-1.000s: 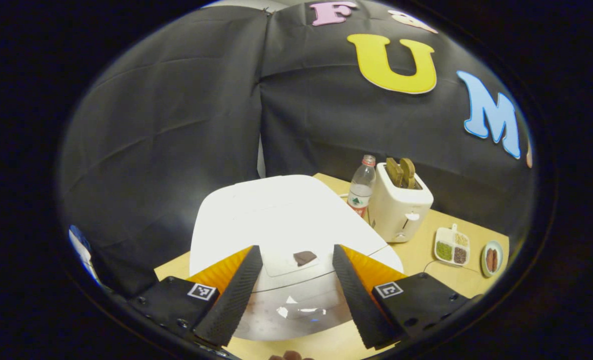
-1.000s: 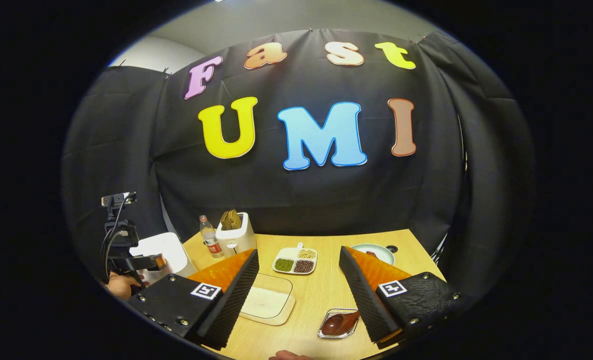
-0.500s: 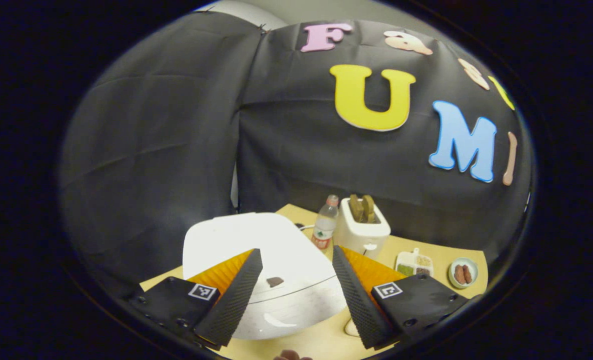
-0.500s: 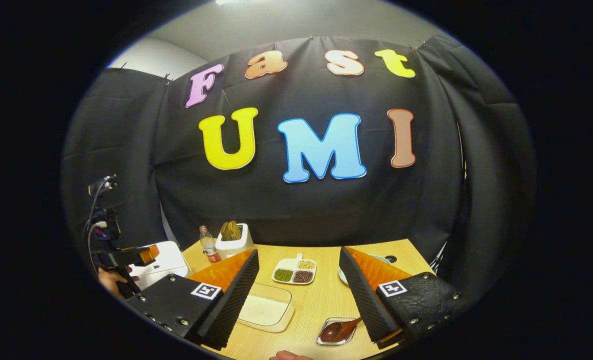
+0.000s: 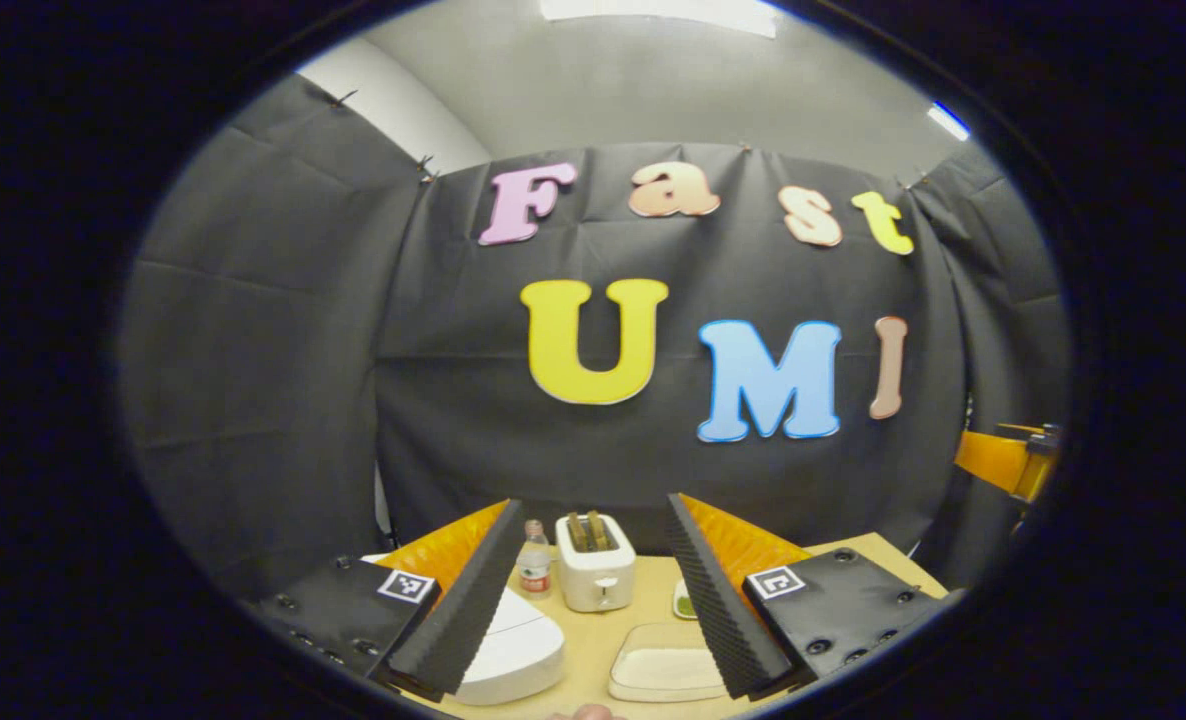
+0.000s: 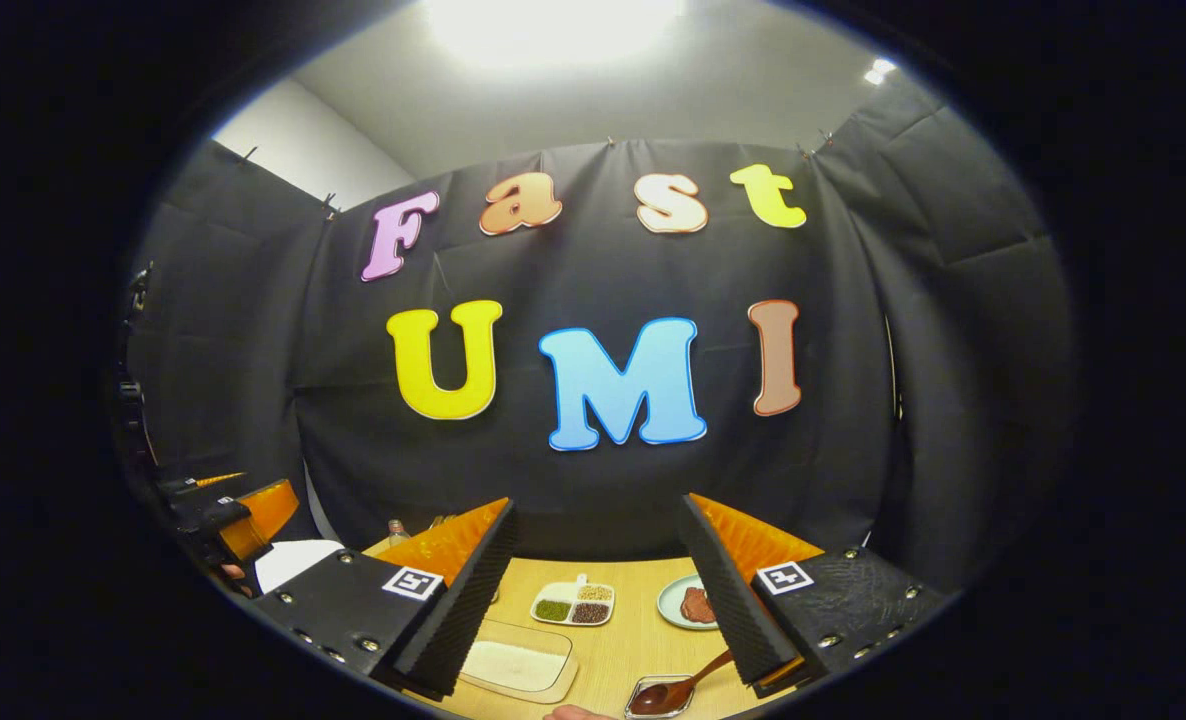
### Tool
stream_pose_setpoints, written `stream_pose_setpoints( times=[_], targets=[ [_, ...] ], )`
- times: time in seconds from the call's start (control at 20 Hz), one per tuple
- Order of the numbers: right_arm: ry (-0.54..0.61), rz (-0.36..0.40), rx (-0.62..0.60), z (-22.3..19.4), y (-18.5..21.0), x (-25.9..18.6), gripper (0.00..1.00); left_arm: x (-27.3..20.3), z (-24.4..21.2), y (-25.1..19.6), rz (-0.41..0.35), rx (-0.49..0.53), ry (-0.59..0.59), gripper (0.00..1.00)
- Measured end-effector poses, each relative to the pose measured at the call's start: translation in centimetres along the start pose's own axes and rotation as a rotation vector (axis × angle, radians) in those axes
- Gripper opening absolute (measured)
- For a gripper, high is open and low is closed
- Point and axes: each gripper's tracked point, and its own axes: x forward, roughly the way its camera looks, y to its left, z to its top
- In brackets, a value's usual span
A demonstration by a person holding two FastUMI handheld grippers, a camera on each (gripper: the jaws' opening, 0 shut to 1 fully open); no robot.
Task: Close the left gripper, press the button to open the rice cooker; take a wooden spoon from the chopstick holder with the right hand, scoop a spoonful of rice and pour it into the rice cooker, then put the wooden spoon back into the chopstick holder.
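A light wooden bench (image 5: 593,650) stands in a booth hung with black cloth, under a pale ceiling. In the left gripper view the left tongs (image 5: 585,590) are spread wide, holding nothing, raised above the bench and aimed at the back wall. Directly below their left finger lies the white rice cooker (image 5: 513,650), lid down. Between the fingers, farther off, stands a white chopstick holder (image 5: 596,577) with brown wooden pieces sticking up from its top, and just left of it a small plastic bottle (image 5: 533,570). Nearer, beside the right finger, sits a pale tray of rice (image 5: 665,673). Far off to the right an orange part of the other tool shows at the edge.

In the right gripper view the right tongs (image 6: 598,590) are also spread wide and empty, held above the bench. Below their left finger lies the rice tray (image 6: 518,668). Between the fingers, farther away, rests a divided dish of beans (image 6: 574,606), and to its right a round plate (image 6: 675,603) with brown food. Close by the right finger a dark wooden spoon (image 6: 678,688) lies in a small clear dish. Far to the left, the left tool shows beside the cooker's white lid (image 6: 288,560)
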Motion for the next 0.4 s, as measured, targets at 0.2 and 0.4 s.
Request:
stream_pose_setpoints(
  times=[0.2, 0.4],
  targets=[
    [0.004, 0.01, -0.017, -0.2, 0.9, -0.8, 0.98, -1.3, 0.4, -2.3, -0.076, 0.024, 0.004, 0.98],
    [0.025, 0.006, -0.039, -0.8, 1.2, -1.3, 0.98, -1.8, 0.4, -2.8, -0.082, 0.003, 0.015, 0.99]
  ],
)
